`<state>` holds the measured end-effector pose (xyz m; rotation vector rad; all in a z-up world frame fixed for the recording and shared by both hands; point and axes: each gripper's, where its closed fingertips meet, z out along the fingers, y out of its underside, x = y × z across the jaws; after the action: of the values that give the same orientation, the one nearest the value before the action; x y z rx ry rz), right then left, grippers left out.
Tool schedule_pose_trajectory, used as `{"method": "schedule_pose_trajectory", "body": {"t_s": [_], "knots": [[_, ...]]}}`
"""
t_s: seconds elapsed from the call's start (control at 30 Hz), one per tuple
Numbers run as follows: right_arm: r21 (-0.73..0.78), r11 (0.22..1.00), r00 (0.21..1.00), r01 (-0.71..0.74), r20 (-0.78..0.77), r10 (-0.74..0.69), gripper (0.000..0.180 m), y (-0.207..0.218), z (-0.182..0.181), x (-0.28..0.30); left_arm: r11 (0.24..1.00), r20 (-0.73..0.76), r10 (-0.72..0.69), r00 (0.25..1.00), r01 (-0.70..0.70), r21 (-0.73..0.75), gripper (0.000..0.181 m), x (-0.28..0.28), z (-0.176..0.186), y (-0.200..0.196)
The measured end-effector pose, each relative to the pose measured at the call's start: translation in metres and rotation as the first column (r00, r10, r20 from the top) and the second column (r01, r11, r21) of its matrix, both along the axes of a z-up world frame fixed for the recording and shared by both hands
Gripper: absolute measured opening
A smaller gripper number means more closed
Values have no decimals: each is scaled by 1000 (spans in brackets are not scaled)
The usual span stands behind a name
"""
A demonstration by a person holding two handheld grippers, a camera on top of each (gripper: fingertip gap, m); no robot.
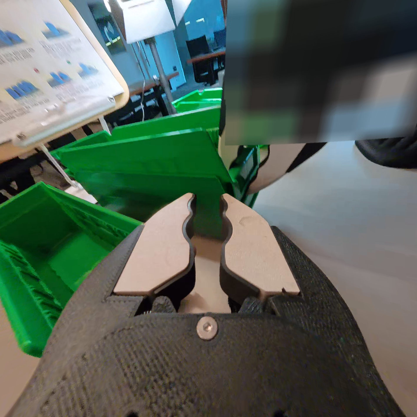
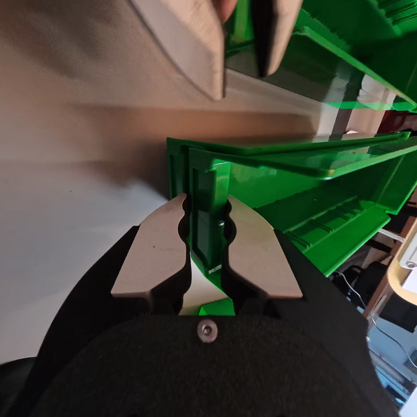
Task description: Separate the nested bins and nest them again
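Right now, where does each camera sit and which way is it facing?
Left wrist view: sits on the left claw, looking forward along its fingers at tilted green bins; its claw grips a bin edge, and a separate open bin lies to the left.
Right wrist view: sits on the right claw, looking along a held green bin over the pale table; its claw clamps the bin's end.
Shared: the right wrist view shows the left claw on a bin.
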<state>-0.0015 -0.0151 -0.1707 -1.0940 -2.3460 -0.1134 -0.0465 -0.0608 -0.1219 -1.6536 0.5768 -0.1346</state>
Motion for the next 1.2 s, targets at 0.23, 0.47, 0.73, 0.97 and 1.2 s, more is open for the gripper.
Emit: {"method": "schedule_pose_trajectory", "body": {"t_s": [0.23,0.47,0.73,0.97,1.2], "knots": [[33,999,1000,-19,0,19,28,-10,-4,4,994,15,51,999,-50,-96,21,-5,25,22],[51,999,998,-1,-56,4,28,-9,-1,5,919,100,111,989,-64,-390,18,0,-1,41],[127,991,994,-41,-95,54,30,-7,0,6,900,135,164,977,-92,-426,3,1,-12,49],[162,986,976,-37,-207,70,32,-5,43,2,911,108,188,976,-132,-390,0,-2,-13,54],[176,984,945,-25,-316,81,31,3,90,-1,921,80,212,974,-172,-349,0,-3,-11,56]]}}
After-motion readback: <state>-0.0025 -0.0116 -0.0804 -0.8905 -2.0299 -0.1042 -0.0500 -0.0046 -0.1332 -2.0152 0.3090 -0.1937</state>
